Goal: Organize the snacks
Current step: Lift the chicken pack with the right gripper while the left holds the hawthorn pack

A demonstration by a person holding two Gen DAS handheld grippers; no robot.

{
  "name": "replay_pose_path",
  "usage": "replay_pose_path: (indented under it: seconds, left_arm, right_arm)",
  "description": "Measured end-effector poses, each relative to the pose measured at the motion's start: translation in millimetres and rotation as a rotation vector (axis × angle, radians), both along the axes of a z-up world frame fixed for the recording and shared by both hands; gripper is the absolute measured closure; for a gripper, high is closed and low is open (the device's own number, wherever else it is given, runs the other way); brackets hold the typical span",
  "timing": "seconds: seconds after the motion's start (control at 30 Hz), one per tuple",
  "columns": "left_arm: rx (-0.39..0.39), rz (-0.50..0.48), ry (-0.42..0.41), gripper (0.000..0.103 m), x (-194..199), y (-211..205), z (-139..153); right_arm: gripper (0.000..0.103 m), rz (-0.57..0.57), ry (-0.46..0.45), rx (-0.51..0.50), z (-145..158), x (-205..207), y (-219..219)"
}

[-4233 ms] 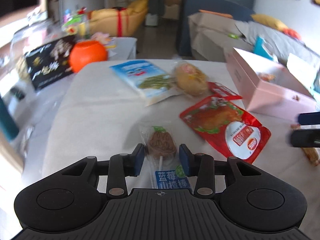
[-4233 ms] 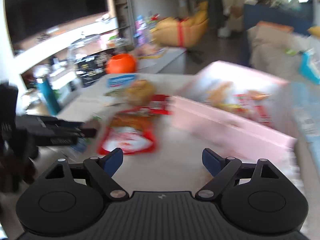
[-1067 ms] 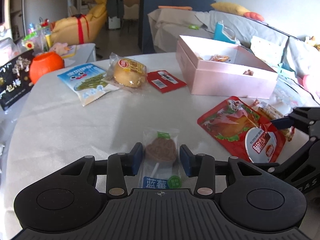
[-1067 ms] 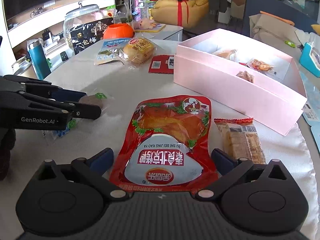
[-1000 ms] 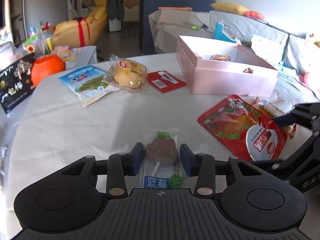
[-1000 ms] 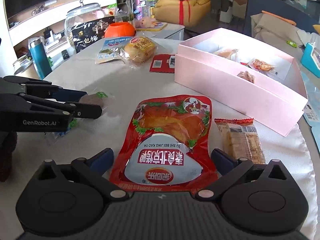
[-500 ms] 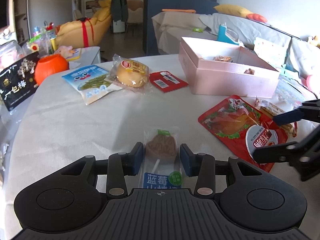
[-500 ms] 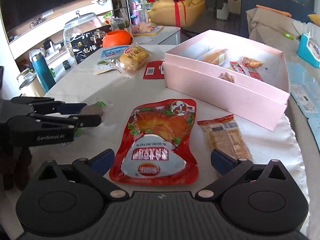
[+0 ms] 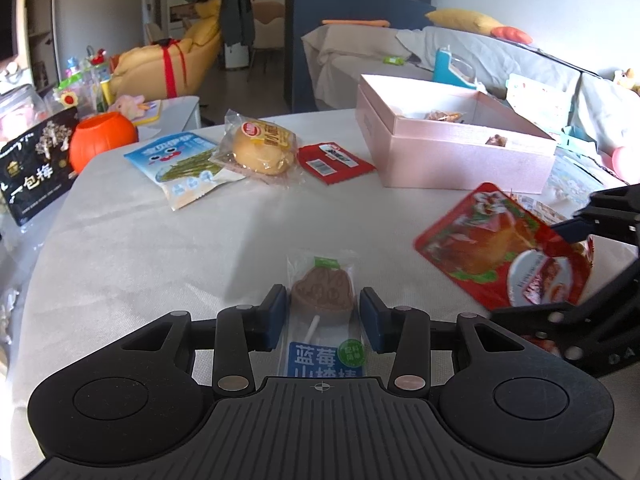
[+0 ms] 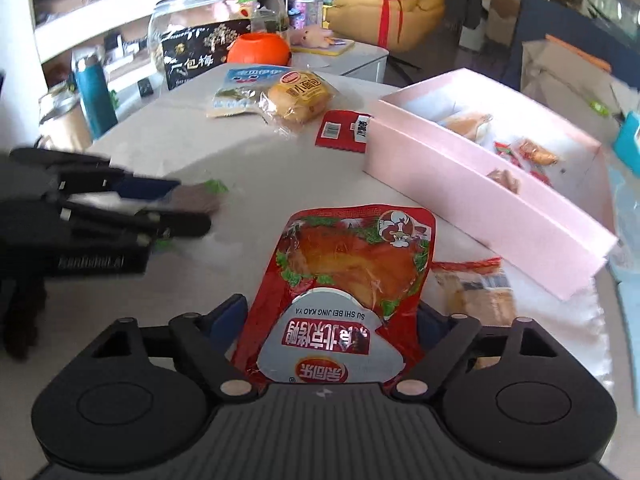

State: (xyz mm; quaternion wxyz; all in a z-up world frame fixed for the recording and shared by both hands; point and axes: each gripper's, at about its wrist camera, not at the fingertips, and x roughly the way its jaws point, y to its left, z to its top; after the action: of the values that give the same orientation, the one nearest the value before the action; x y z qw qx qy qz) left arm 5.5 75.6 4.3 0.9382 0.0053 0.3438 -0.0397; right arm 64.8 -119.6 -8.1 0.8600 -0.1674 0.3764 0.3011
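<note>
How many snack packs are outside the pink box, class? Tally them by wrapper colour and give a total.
Red: 2, the duck pouch and the small sachet.
Blue and white: 1, the green-bean pack.
Clear: 3, the bun, the lollipop and the biscuit pack.
Total: 6.

Orange pumpkin pot (image 9: 102, 138) by black gift bag (image 9: 34, 168); glass jar (image 10: 188, 24), teal bottle (image 10: 94, 98) behind; yellow sofa (image 9: 168, 66) w/ red ribbon.
</note>
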Motion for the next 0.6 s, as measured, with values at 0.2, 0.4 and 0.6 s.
replay_pose_path:
  seconds: [0.2,0.4,0.6]
  left_arm:
    - [0.001,-0.001,0.000,0.057,0,0,0]
    - [0.009,-0.004,-0.004,0.057,0,-1,0]
    - [0.010,-0.004,-0.005,0.058,0,-1,0]
  right_arm:
    - [0.028,-0.030,0.036,0.054,6,-1,-27]
    - [0.025,-0.051,0.094,0.115,7,2,-45]
    - [0.016,-0.073,0.027,0.036,-2,-6,-30]
